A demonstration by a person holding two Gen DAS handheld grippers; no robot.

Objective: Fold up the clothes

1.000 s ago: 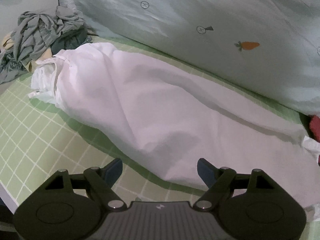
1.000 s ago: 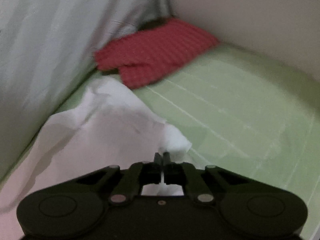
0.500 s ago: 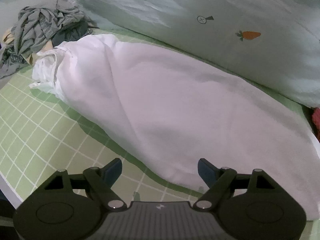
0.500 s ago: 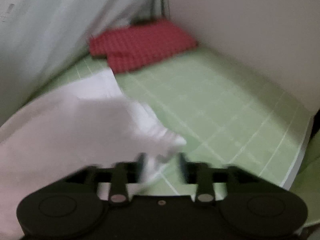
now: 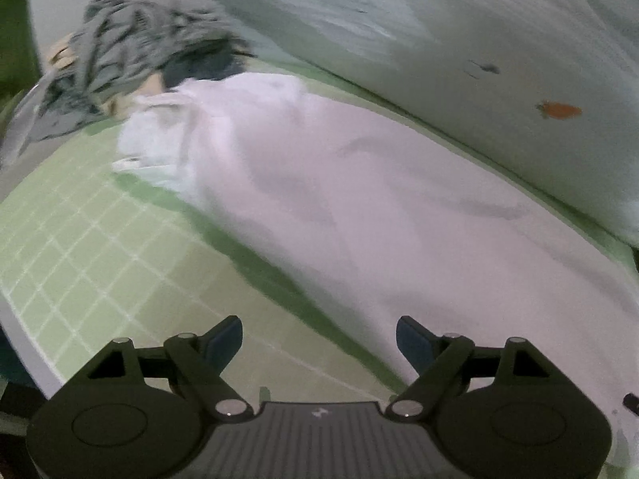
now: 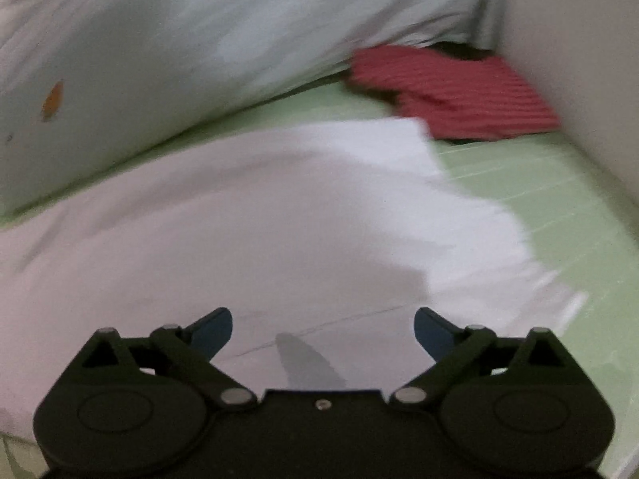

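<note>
Folding looks barely begun: the white garment (image 5: 359, 215) lies spread long across the middle of the green checked bed (image 5: 80, 247), no fold visible, while the left tongs (image 5: 319, 339) and right tongs (image 6: 322, 329) both gape wide, empty.

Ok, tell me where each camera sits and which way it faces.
Left wrist: on the left gripper, open above the green grid sheet, looking along the white garment toward the grey clothes pile.
Right wrist: on the right gripper, open over the same garment, facing the red cloth by the wall.
Shared: white garment, green sheet, and the pale quilt with its orange carrot print.
</note>
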